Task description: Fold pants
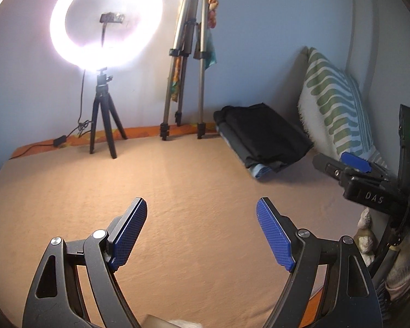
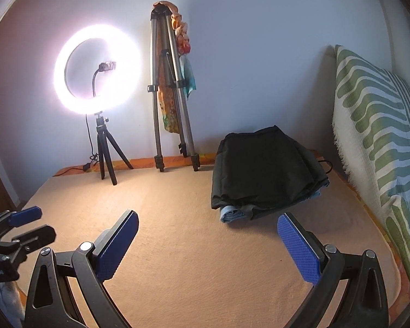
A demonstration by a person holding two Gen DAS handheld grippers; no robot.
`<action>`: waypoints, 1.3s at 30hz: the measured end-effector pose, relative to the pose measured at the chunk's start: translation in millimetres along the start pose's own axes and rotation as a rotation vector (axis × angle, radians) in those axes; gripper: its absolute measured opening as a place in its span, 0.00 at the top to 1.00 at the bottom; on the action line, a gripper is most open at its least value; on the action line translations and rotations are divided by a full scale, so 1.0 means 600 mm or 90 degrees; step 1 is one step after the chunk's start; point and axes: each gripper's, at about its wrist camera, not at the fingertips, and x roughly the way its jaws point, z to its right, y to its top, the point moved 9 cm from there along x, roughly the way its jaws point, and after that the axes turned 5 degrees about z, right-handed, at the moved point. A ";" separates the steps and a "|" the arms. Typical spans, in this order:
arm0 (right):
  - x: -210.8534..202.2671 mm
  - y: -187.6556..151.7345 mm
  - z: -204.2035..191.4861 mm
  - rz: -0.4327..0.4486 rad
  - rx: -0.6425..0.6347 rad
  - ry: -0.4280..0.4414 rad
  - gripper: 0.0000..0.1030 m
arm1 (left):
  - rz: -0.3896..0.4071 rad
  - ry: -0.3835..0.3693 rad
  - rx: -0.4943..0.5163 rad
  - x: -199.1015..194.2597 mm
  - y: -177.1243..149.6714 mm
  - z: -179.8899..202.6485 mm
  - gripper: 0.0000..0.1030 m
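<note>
**Pants stacked at the far right, both grippers empty**

The left gripper (image 1: 202, 235) and right gripper (image 2: 207, 246) both have their jaws spread wide with nothing between them, above bare bed (image 2: 194, 235). The pants (image 2: 262, 172) lie as a folded dark stack over something pale blue, near the wall and just beside the striped pillow (image 2: 377, 147).

Risks, as I judge them: pinching only the top layer would drag the stack apart; reaching right could bump the pillow; swinging left could knock the ring light (image 2: 95, 71), the tall tripod (image 2: 172, 95) or snag the cable (image 1: 68, 134). The middle of the bed is open; its right edge is crowded.
</note>
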 end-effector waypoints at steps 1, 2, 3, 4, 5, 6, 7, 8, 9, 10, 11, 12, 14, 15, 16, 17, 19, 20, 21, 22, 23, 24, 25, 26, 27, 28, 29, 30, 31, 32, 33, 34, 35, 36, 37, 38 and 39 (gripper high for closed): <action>0.002 -0.001 0.000 -0.002 0.003 0.001 0.00 | -0.003 0.005 -0.002 0.000 -0.002 -0.003 0.20; 0.005 -0.001 -0.001 -0.004 0.007 0.004 0.00 | -0.004 0.006 -0.004 0.000 -0.004 -0.005 0.20; 0.007 -0.002 -0.002 -0.005 0.009 0.006 0.00 | -0.004 0.007 -0.004 -0.001 -0.004 -0.007 0.20; 0.009 -0.003 -0.003 -0.007 0.011 0.007 0.00 | -0.003 0.009 -0.002 -0.002 -0.005 -0.008 0.20; 0.010 -0.003 -0.004 -0.008 0.012 0.007 0.00 | -0.002 0.011 0.001 -0.002 -0.005 -0.008 0.20; 0.011 -0.003 -0.005 -0.008 0.013 0.008 0.00 | -0.001 0.012 0.003 -0.003 -0.005 -0.008 0.20; 0.012 -0.004 -0.006 -0.009 0.013 0.009 0.00 | 0.000 0.013 0.003 -0.003 -0.005 -0.010 0.20; 0.012 -0.003 -0.007 -0.009 0.013 0.009 0.00 | 0.000 0.014 0.003 -0.003 -0.006 -0.010 0.20; 0.012 -0.003 -0.007 -0.008 0.012 0.009 0.00 | -0.002 0.014 0.003 -0.003 -0.006 -0.010 0.20; 0.012 -0.002 -0.008 -0.007 0.011 0.009 0.00 | -0.002 0.014 0.002 -0.003 -0.007 -0.010 0.20; 0.011 -0.002 -0.007 -0.006 0.009 0.007 0.00 | -0.003 0.013 0.001 -0.003 -0.007 -0.011 0.20; 0.011 -0.002 -0.007 -0.006 0.009 0.006 0.00 | -0.003 0.011 0.000 -0.004 -0.006 -0.011 0.20; 0.012 -0.002 -0.005 -0.006 0.010 0.004 0.00 | -0.002 0.010 0.000 -0.004 -0.005 -0.010 0.20; 0.012 -0.002 -0.004 -0.006 0.012 0.005 0.00 | 0.000 0.011 0.000 -0.005 -0.005 -0.010 0.20; 0.011 -0.001 -0.004 -0.005 0.013 0.005 0.00 | 0.000 0.011 0.001 -0.005 -0.005 -0.009 0.20; 0.011 -0.001 -0.004 -0.005 0.012 0.005 0.00 | 0.000 0.011 0.001 -0.005 -0.005 -0.009 0.20; 0.011 0.000 -0.006 -0.003 0.007 0.003 0.00 | -0.001 0.010 -0.001 -0.006 -0.005 -0.009 0.20; 0.010 0.000 -0.007 -0.002 0.005 0.004 0.00 | -0.002 0.010 -0.002 -0.006 -0.006 -0.009 0.20; 0.011 -0.001 -0.009 -0.002 0.003 0.004 0.00 | -0.002 0.009 -0.002 -0.007 -0.006 -0.009 0.20; 0.011 -0.002 -0.011 -0.003 0.001 0.005 0.00 | -0.001 0.009 -0.002 -0.008 -0.005 -0.009 0.20; 0.011 -0.002 -0.012 -0.003 0.001 0.004 0.00 | 0.000 0.009 -0.002 -0.008 -0.005 -0.009 0.20; 0.011 -0.003 -0.013 -0.004 0.000 0.005 0.00 | 0.000 0.009 -0.001 -0.008 -0.004 -0.009 0.20; 0.012 -0.003 -0.014 -0.004 -0.001 0.004 0.00 | 0.000 0.009 0.000 -0.008 -0.003 -0.010 0.20; 0.012 -0.004 -0.014 -0.004 -0.002 0.002 0.00 | 0.000 0.008 0.000 -0.007 -0.004 -0.010 0.20; 0.012 -0.004 -0.014 -0.005 -0.001 0.002 0.00 | 0.000 0.008 0.000 -0.007 -0.004 -0.009 0.20; 0.013 -0.004 -0.014 -0.005 0.000 0.002 0.00 | 0.000 0.009 0.001 -0.007 -0.004 -0.009 0.20; 0.013 -0.004 -0.014 -0.005 0.001 0.001 0.00 | 0.001 0.009 0.001 -0.008 -0.003 -0.010 0.20; 0.012 -0.005 -0.014 -0.005 0.002 0.000 0.00 | 0.001 0.010 0.001 -0.008 -0.003 -0.010 0.20; 0.013 -0.005 -0.014 -0.005 0.002 -0.001 0.00 | 0.001 0.009 0.000 -0.008 -0.003 -0.010 0.20; 0.013 -0.005 -0.014 -0.005 0.003 -0.001 0.00 | 0.001 0.008 0.000 -0.009 -0.003 -0.010 0.20; 0.013 -0.005 -0.014 -0.005 0.003 -0.002 0.00 | 0.001 0.009 0.000 -0.009 -0.002 -0.009 0.20; 0.013 -0.005 -0.014 -0.005 0.002 -0.002 0.00 | 0.001 0.009 0.001 -0.009 -0.003 -0.009 0.20; 0.013 -0.005 -0.014 -0.005 0.002 -0.002 0.00 | 0.001 0.008 0.001 -0.009 -0.002 -0.009 0.20; 0.012 -0.006 -0.014 -0.005 0.001 -0.002 0.00 | 0.001 0.009 0.001 -0.009 -0.002 -0.009 0.20; 0.012 -0.006 -0.015 -0.005 0.001 -0.002 0.00 | 0.001 0.009 0.002 -0.009 -0.002 -0.009 0.20; 0.012 -0.007 -0.015 -0.005 0.000 -0.002 0.00 | 0.000 0.009 0.003 -0.008 -0.003 -0.008 0.20; 0.012 -0.007 -0.016 -0.005 0.000 -0.002 0.00 | -0.001 0.009 0.003 -0.008 -0.003 -0.008 0.20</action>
